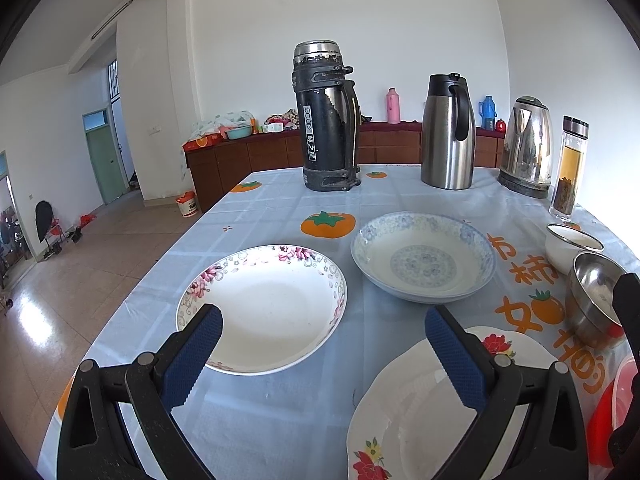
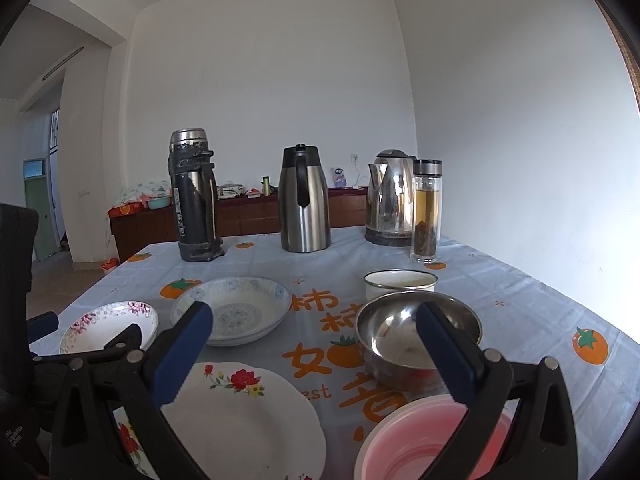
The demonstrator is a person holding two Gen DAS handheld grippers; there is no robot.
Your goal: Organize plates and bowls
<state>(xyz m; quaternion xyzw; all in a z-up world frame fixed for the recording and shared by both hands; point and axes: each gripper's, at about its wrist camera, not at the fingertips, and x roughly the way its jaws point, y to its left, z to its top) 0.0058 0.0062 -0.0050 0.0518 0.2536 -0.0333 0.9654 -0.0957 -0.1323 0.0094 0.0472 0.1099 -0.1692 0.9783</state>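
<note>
A pink-flowered plate (image 1: 276, 308) (image 2: 108, 322) lies at the left. A blue-patterned deep plate (image 1: 424, 258) (image 2: 234, 308) sits behind the middle. A red-flowered white plate (image 1: 420, 412) (image 2: 248, 420) lies nearest. A steel bowl (image 1: 596, 296) (image 2: 400, 332), a white enamel cup (image 1: 572, 246) (image 2: 400, 282) and a pink plastic bowl (image 2: 424, 440) (image 1: 612, 412) stand at the right. My left gripper (image 1: 322, 344) is open and empty, above the gap between the two flowered plates. My right gripper (image 2: 312, 352) is open and empty, above the red-flowered plate and the steel bowl.
A black thermos (image 1: 326, 120) (image 2: 194, 196), a steel carafe (image 1: 448, 132) (image 2: 304, 200), an electric kettle (image 1: 528, 148) (image 2: 390, 200) and a glass tea bottle (image 1: 570, 168) (image 2: 426, 212) stand along the table's far edge. The table's left edge (image 1: 160, 264) drops to the tiled floor.
</note>
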